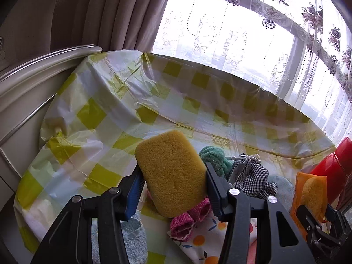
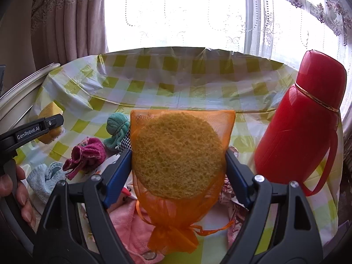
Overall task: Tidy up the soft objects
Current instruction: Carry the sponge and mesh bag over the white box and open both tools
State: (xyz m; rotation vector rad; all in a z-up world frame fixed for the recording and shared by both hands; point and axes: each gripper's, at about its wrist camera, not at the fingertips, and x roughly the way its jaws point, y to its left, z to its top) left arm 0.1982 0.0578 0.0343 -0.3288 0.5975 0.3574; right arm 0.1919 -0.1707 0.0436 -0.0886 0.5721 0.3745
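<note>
The left gripper is pinching a yellow sponge; the right gripper is pinching an orange mesh bag holding 1 round sponge.

Tablecloth: yellow-green & white check w/ pale blue squares, shiny. Rect. sponge: mustard yellow, plain. Round sponge: same yellow, sits in see-thru orange mesh bag w/ orange ribbon. Flask: bright red, thin gold band nr top. Knotted cloth: teal-green. Small cloth: black & white houndstooth-type check. Knit piece: magenta pink. Towel: light blue. Fabric: white w/ orange fruit print. Cloth: pale pink. Left gripper & right gripper: black, blue pads. Drapes: beige-mauve; sheer curtain: white w/ purple floral.
</note>
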